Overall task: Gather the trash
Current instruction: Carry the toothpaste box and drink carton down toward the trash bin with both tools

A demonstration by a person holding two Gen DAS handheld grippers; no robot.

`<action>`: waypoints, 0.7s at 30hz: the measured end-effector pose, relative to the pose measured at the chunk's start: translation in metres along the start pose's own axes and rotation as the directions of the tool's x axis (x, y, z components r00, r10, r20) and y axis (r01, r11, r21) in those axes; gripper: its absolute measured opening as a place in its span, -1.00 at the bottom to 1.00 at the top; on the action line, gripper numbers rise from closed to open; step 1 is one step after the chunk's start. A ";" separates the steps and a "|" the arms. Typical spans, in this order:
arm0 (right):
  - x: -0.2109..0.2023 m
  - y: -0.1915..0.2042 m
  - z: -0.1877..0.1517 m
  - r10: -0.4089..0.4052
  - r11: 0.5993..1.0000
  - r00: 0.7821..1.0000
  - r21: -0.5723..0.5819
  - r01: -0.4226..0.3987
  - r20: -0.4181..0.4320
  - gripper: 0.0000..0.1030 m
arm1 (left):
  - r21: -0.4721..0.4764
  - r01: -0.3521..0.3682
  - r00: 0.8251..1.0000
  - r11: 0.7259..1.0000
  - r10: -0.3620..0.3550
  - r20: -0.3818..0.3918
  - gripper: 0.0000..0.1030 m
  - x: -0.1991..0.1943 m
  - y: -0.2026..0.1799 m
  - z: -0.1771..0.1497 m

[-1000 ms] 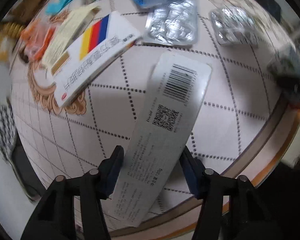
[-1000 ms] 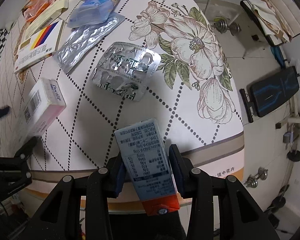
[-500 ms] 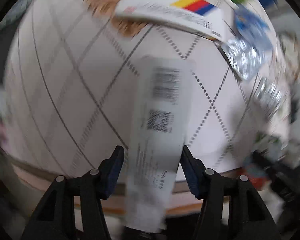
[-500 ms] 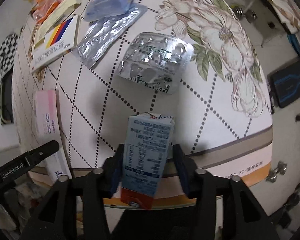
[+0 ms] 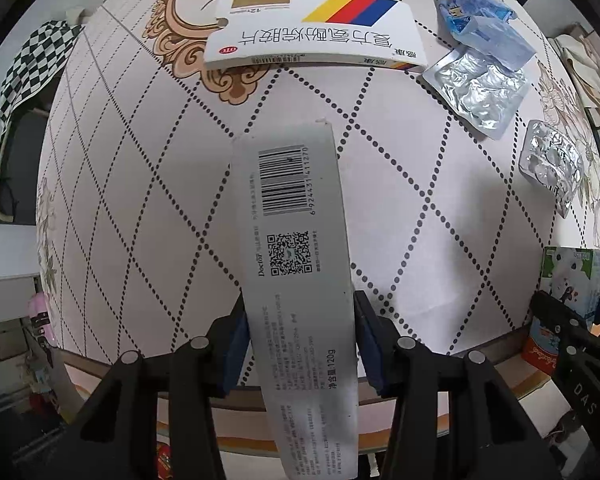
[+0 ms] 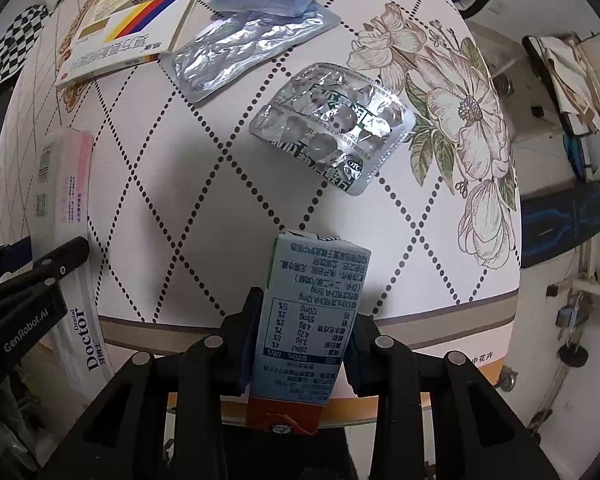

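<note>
Toothpaste box gripped, milk carton gripped

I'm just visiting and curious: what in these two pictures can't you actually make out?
- Left view: the toothpaste box runs off the bottom edge; its small print is too tiny to read.
- Left view: the milk carton is cut by the right edge and the right gripper's arm.
- Right view: the carton's bottom end hides the floor below; no bin shows.
- Both views: the top-edge packets are cut off.
</note>
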State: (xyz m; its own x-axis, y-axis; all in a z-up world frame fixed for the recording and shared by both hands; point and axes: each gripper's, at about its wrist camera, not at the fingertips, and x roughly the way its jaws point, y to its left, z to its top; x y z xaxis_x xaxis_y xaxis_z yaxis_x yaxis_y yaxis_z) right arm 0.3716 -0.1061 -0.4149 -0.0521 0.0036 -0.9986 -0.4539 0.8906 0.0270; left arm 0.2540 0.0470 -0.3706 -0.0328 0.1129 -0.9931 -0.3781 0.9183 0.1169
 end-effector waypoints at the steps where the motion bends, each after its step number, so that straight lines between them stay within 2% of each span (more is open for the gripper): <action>1: -0.001 -0.001 -0.006 -0.001 1.000 1.000 -0.006 0.001 0.005 -0.30 | -0.004 -0.005 1.000 1.000 0.005 0.008 -0.14 -0.002 -0.001 -0.006; 3: -0.001 0.005 -0.010 -0.001 1.000 1.000 -0.022 0.001 0.020 -0.31 | -0.015 -0.008 0.999 1.000 0.008 0.032 -0.14 -0.013 0.000 -0.028; 7: -0.017 0.006 -0.024 0.000 0.998 0.998 -0.055 0.003 0.060 -0.31 | -0.036 0.012 0.996 0.999 -0.009 0.090 -0.14 -0.044 0.008 -0.047; 10: -0.040 0.013 -0.037 0.003 0.997 0.992 -0.079 0.008 0.127 -0.31 | -0.042 0.016 0.988 0.999 -0.009 0.154 -0.14 -0.071 0.015 -0.066; 17: -0.099 0.039 -0.089 0.006 0.994 0.957 -0.110 0.026 0.290 -0.31 | -0.014 0.034 0.955 0.999 -0.028 0.296 -0.14 -0.121 0.033 -0.113; 21: -0.130 0.050 -0.134 0.007 0.994 0.938 -0.101 0.030 0.347 -0.32 | 0.016 0.067 0.937 0.998 -0.068 0.343 -0.14 -0.137 0.050 -0.158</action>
State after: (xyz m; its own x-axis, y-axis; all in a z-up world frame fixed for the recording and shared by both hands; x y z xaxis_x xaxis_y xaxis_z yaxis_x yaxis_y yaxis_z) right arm 0.2367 -0.1234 -0.2777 0.2564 0.1677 -0.9519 -0.5431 0.8397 0.0016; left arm 0.0934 0.0170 -0.2307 0.3124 0.1733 -0.9340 -0.3642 0.9299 0.0507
